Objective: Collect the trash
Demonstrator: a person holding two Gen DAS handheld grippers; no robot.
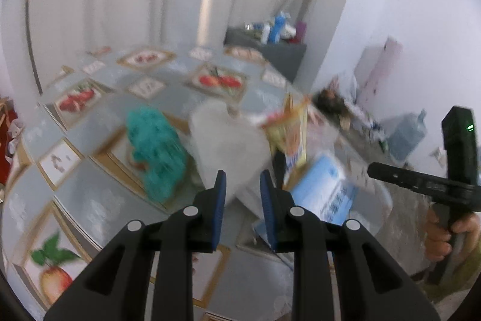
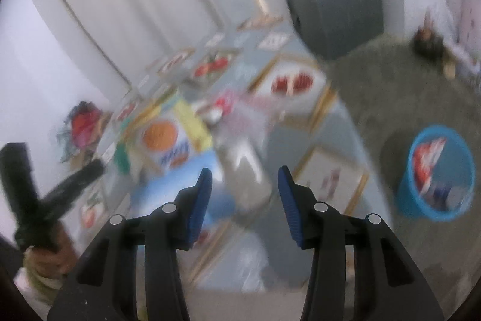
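Observation:
Both views are motion-blurred. Trash lies on a table with a fruit-print cloth (image 1: pixel 99 194): a crumpled teal item (image 1: pixel 156 149), a clear plastic bag (image 1: pixel 228 140), a yellow snack packet (image 1: pixel 288 137) and a blue-white pack (image 1: pixel 324 191). My left gripper (image 1: pixel 242 179) is open and empty, just before the clear bag. My right gripper (image 2: pixel 245 176) is open and empty above a clear plastic bottle or bag (image 2: pixel 243 167); the yellow packet with an orange print (image 2: pixel 171 140) and the blue pack (image 2: pixel 177 185) lie to its left. A blue bin (image 2: pixel 439 173) holding trash stands on the floor at right.
A dark cabinet (image 2: pixel 339 17) with bottles stands at the back by white curtains. A grey carpet (image 2: pixel 375 86) lies right of the table. A water jug (image 1: pixel 405 134) and clutter sit by the wall. The other hand-held gripper shows at each view's edge (image 1: pixel 436 185) (image 2: pixel 36 191).

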